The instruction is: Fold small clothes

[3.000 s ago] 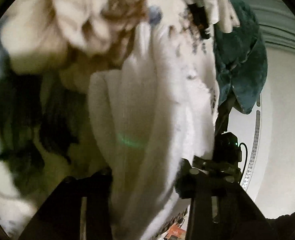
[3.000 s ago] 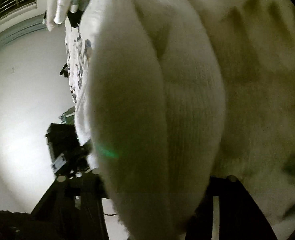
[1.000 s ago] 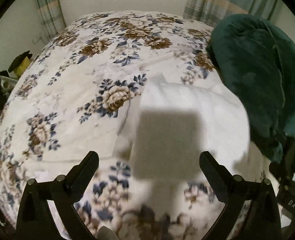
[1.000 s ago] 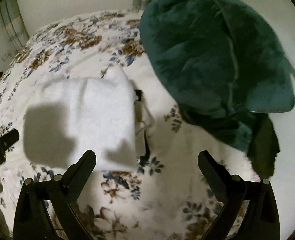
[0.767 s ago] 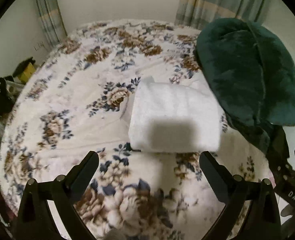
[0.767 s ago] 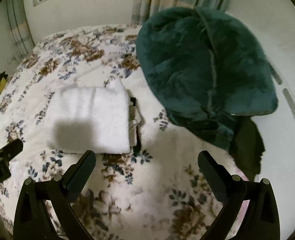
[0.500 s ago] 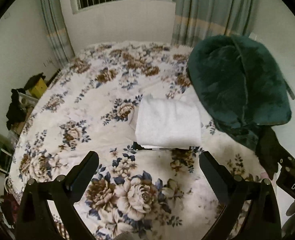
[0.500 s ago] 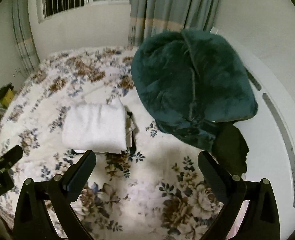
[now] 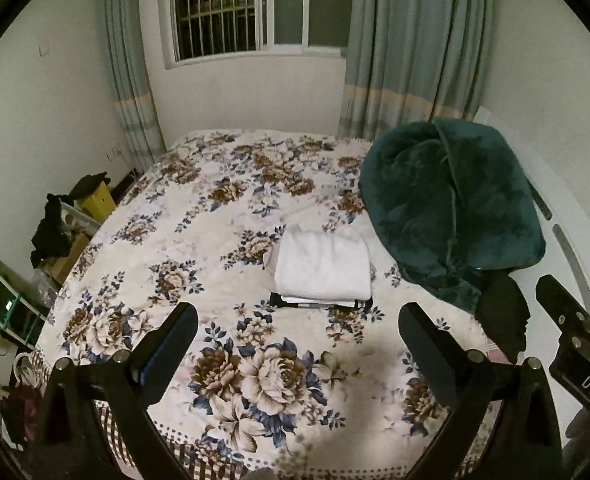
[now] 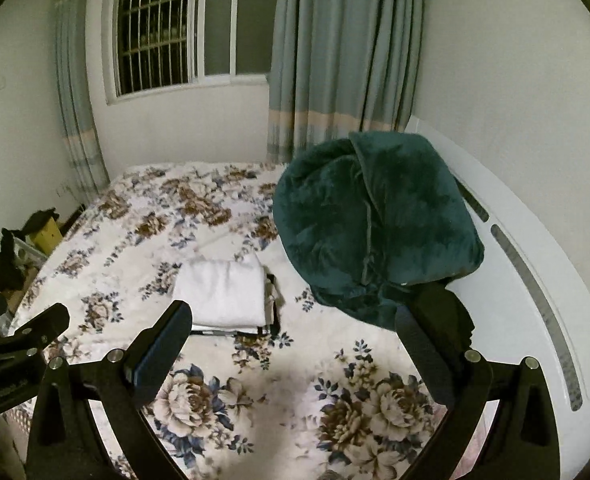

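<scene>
Left tongs (image 9: 297, 330) spread wide, empty, held above floral bed (image 9: 199, 240). Right tongs (image 10: 293, 326) likewise spread, empty. Folded white garment (image 9: 323, 266) atop small stack of folded clothes (image 9: 321, 301), mid-bed, just beside dark green blanket (image 9: 451, 212). Tongs well apart from stack.

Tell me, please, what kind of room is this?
Most likely a bedroom. A bed with a floral bedspread fills the room, a folded white garment lies on it, and curtains hang beside a barred window.
</scene>
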`<state>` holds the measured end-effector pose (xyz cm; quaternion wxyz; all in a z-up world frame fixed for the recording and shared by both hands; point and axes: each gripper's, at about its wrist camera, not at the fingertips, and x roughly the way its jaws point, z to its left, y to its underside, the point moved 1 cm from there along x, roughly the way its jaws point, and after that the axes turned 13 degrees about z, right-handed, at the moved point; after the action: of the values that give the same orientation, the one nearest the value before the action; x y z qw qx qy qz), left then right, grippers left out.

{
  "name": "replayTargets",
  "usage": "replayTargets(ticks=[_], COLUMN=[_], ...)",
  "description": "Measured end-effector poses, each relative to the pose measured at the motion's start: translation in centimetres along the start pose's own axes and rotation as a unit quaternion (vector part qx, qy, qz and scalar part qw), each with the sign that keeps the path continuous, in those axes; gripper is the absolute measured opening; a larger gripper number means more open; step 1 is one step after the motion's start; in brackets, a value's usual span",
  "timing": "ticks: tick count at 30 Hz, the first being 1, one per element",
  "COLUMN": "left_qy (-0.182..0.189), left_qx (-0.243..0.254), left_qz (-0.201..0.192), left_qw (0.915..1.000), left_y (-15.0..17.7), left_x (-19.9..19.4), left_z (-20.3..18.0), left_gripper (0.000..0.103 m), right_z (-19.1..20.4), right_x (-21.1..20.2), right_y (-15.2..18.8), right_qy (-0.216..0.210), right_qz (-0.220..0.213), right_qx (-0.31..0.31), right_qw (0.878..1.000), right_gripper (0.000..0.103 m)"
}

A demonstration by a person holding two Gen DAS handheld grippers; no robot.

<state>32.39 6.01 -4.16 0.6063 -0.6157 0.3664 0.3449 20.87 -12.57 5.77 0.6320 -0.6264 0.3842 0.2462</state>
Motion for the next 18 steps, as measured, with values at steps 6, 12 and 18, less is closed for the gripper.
replayTargets(ticks=[6, 12, 18], left_qy=[-0.014, -0.008, -0.013], left_qx=[0.006, -0.005, -0.012], left_qz=[-0.015, -0.028, -0.039], left_qw=[0.9998, 0.9996, 0.9991], left_y=[1.6, 2.8, 3.3], left_x=[-2.9, -4.5, -5.5], left_z=[-0.8, -0.9, -0.7], left_gripper=[0.103, 0.103, 0.103], right_z=[-0.5, -1.4, -1.5], right_x=[-4.2, -6.7, -7.5], right_y=[1.2, 1.9, 1.9], right_qy=[0.002, -0.002, -0.005], right_qz=[-0.025, -0.038, -0.043], right_qx=[-0.008, -0.008, -0.012], right_qw=[1.0, 0.999, 0.999], right_gripper=[0.103, 0.103, 0.103])
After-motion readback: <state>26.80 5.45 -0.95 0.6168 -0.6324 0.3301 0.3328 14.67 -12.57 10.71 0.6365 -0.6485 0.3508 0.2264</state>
